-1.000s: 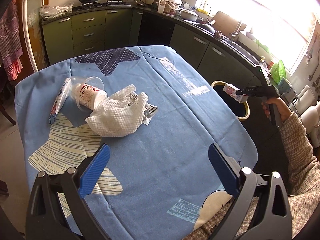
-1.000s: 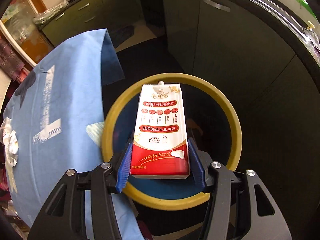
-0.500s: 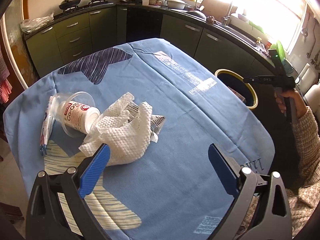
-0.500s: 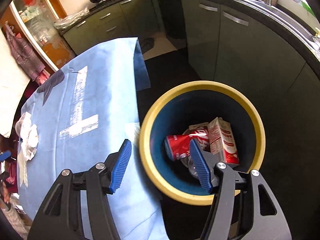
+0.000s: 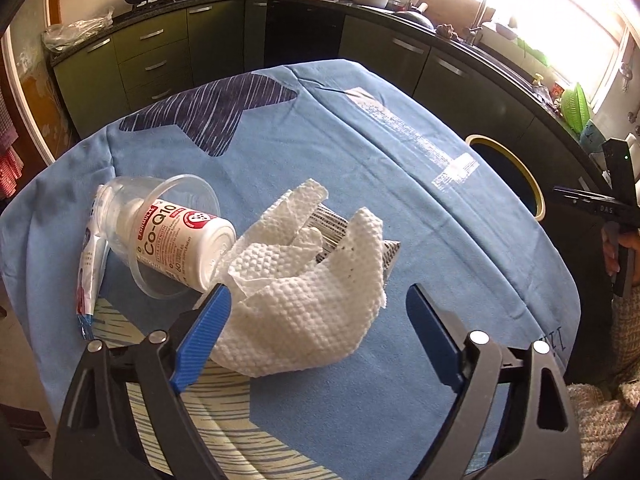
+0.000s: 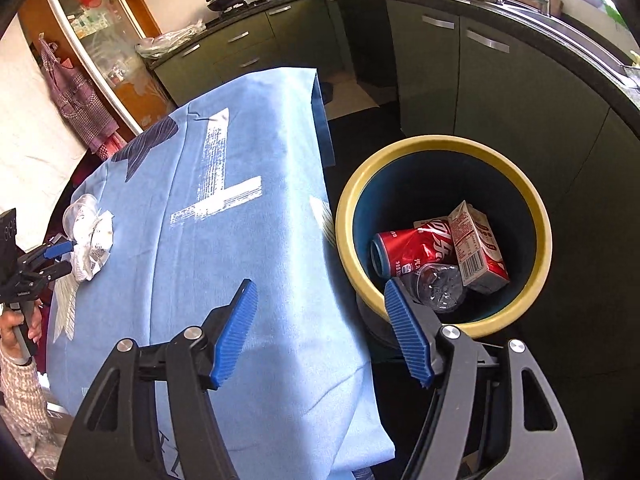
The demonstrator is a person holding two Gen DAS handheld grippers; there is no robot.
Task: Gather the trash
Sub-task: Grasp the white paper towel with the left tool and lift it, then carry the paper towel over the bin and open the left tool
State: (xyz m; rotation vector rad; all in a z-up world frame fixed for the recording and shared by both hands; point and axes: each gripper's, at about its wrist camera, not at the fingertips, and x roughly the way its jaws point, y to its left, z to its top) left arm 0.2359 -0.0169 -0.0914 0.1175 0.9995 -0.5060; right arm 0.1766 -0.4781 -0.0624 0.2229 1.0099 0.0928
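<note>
Closing its jaws around nothing yet, the left gripper (image 5: 316, 332) has a crumpled paper towel (image 5: 304, 288) between its blue pads, untouched. Just beyond, a white bottle (image 5: 180, 244) reading "Co-Q10" lies inside a tipped clear cup (image 5: 176, 200). The right gripper (image 6: 320, 328), empty, is opening beside the yellow-rimmed bin (image 6: 436, 146) holding a red can (image 6: 408, 248) and carton (image 6: 476, 248).

1. The right gripper (image 6: 320, 330) hangs over the blue tablecloth's (image 6: 248, 240) edge, jaws opening with nothing between them.
2. Beside the table, the yellow-rimmed bin (image 6: 440, 145) holds a red can (image 6: 412, 246), a milk carton (image 6: 476, 246) and a clear bottle (image 6: 436, 286).
</note>
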